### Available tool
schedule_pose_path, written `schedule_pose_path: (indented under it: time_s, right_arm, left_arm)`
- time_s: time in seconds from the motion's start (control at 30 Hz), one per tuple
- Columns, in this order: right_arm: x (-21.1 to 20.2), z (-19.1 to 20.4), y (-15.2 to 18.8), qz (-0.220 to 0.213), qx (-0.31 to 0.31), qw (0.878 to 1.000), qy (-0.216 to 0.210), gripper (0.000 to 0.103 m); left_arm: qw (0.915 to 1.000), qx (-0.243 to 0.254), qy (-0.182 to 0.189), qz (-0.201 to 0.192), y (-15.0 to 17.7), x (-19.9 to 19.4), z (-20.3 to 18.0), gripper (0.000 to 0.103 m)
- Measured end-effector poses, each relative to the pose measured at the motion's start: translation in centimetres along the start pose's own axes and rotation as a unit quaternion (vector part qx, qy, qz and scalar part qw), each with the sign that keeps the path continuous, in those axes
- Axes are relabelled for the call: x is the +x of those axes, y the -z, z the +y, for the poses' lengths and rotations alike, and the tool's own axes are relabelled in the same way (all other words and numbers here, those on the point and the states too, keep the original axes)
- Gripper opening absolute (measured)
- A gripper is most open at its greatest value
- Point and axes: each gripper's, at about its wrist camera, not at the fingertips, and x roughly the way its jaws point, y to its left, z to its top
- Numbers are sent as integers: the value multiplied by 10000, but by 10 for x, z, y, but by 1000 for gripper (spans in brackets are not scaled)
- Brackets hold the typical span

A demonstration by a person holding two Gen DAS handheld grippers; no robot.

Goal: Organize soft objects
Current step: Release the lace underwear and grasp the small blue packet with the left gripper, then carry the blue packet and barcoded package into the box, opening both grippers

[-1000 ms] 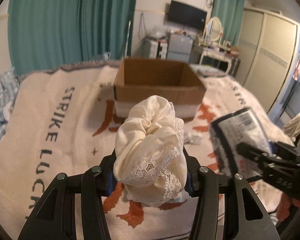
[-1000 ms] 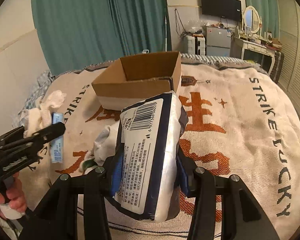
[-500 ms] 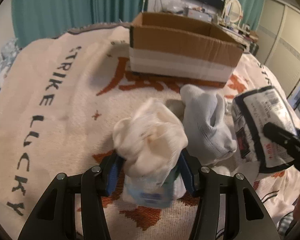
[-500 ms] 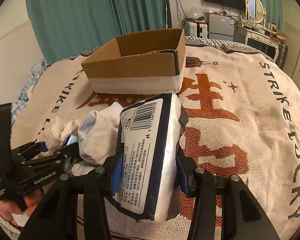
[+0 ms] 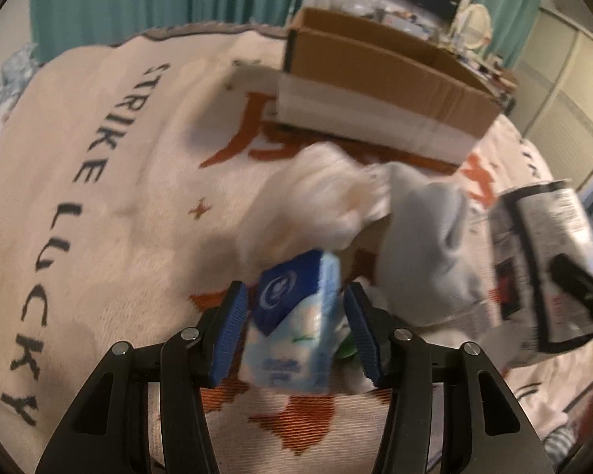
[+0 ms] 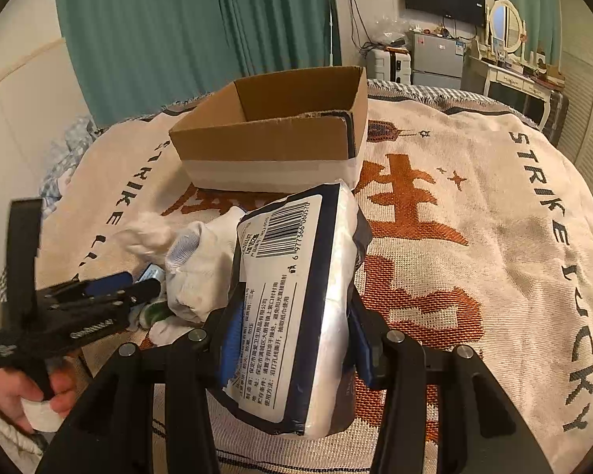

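My left gripper stands open low over the blanket, its pads either side of a small blue tissue pack with a gap at each side. A cream lace cloth lies blurred just beyond it, beside a white sock bundle. My right gripper is shut on a navy and white wet-wipe pack, held above the blanket. The open cardboard box stands behind. The left gripper shows in the right wrist view.
A cream blanket with orange characters and "STRIKE LUCKY" lettering covers the bed. Teal curtains hang behind. A TV, small fridge and dressing table stand at the back right. A wardrobe is at the right.
The left gripper came down to the blanket and opened. The cream lace cloth dropped out ahead of it, leaving the blue tissue pack between the pads. The right gripper kept its pack.
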Motion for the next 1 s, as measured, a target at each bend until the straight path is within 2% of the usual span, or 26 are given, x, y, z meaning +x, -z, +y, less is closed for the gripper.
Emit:
schedule_pose_path:
  time_s: [0.2,0.23,0.27,0.37,0.5,0.63,0.77,0.83,1.0]
  right_arm:
    - [-4,0,0,-12,25,10000,-9,46]
    - [-5,0,0,-12,17,10000,-9,46]
    - [-5,1,0,-15,10,10000,-10,46]
    - [-10,1,-1,-49,0,10000,-23,46]
    - [-22,3,-5,-170,-1,9998,-46,46]
    - [-37,8,-17,-349,-34,9993,-122,46]
    - [-55,15,-47,-672,-162,9975,-155,46]
    - [-63,19,-72,-877,-278,9957,-142,46]
    - [-57,22,-134,-1236,-417,9913,-162,46]
  left_arm:
    - [9991,-237,306,189,3,7,11,50]
    - [9991,-232,333,143,4,4,11,45]
    - [9990,-204,379,134,4,2,11,31]
    - [9993,-46,356,69,7,-11,6,22]
    - [9987,-20,490,-167,4,-33,4,19]
    - [9965,152,572,-593,-8,-68,-5,19]
    - [9920,331,722,-982,-32,-95,-19,19]
    - [9881,472,816,-1219,-55,-107,-30,19]
    - [9819,725,834,-1539,-110,-108,-47,19]
